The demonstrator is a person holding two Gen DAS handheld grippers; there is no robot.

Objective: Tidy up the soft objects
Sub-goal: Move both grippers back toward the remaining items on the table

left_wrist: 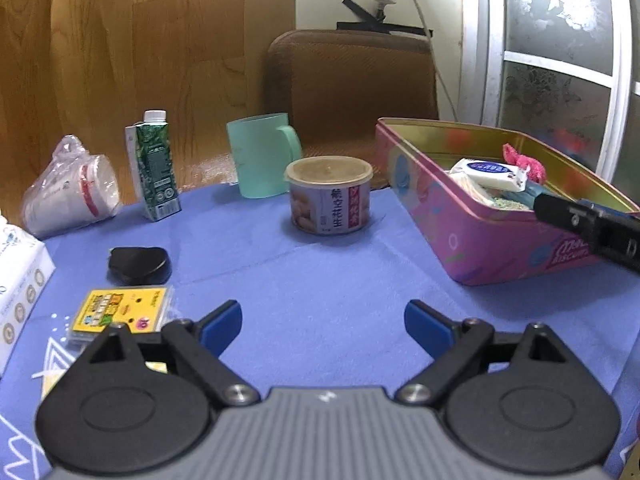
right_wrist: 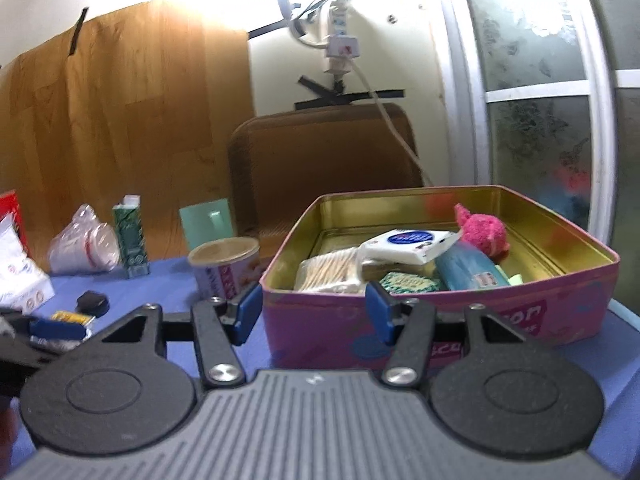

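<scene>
The left gripper (left_wrist: 323, 330) hung open and empty over the blue-clothed worktop (left_wrist: 320, 280); the right gripper (right_wrist: 313, 312) stood open before the pink tin (right_wrist: 440, 320). Inside it near the right edge, the tissue pack (right_wrist: 412, 245) and pink plush (right_wrist: 482, 232) looked light and squashy, best pinched mid-body.

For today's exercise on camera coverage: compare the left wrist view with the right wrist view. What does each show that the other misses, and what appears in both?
Only the left wrist view: the left tool's own open fingers over bare blue cloth, and the teal mug's handle side.

Only the right wrist view: the right tool, open in front of the pink tin, a bag of cotton swabs inside it, and a red box at far left.

Both: tin, pink plush, white packet, peanut can, green carton, black case, yellow pack.
</scene>
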